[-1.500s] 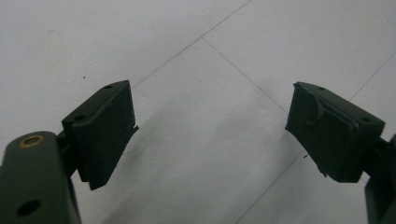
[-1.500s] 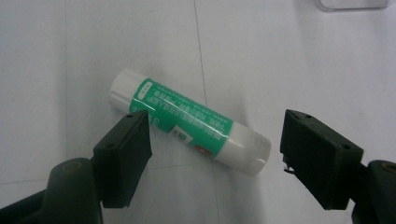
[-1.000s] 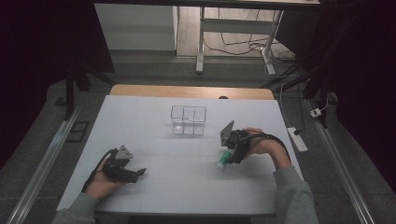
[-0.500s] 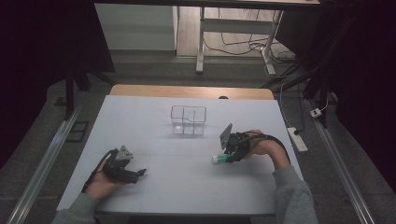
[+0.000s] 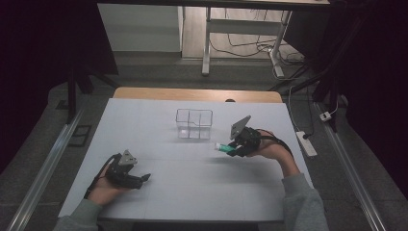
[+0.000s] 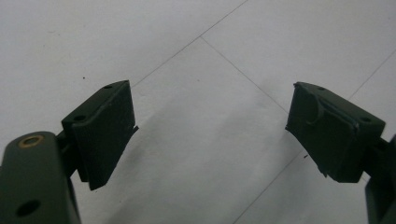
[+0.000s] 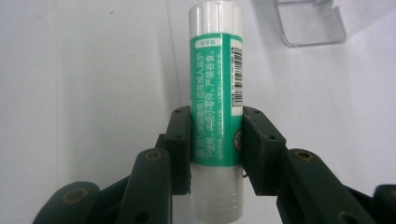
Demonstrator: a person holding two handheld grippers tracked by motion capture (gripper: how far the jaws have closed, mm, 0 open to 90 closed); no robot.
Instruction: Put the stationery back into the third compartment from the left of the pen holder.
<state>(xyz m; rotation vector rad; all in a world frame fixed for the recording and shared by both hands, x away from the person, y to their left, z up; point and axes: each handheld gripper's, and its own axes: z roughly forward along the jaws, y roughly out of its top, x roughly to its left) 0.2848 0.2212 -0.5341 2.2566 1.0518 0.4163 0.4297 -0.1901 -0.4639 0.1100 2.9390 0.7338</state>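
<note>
Grip is made: my right gripper [image 7: 215, 149] has just closed its jaws on the green-labelled tube [image 7: 215, 98], near the clear box [image 5: 194, 123]. Placing remains, I judge. Left gripper [image 6: 210, 135] rests wide, empty, on the table [image 5: 144, 125].

One green-labelled tube [image 7: 215, 116], one clear compartment box [image 5: 194, 123], two claws: left [image 5: 139, 180], right [image 5: 230, 149].

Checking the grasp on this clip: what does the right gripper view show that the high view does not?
Right gripper view: the green-and-white tube has printed text and a barcode, and both jaws press its sides. High view: the left gripper rests on the white table, and both of the person's forearms show. Both: the tube in the right gripper, with the clear compartment box beyond it.
</note>
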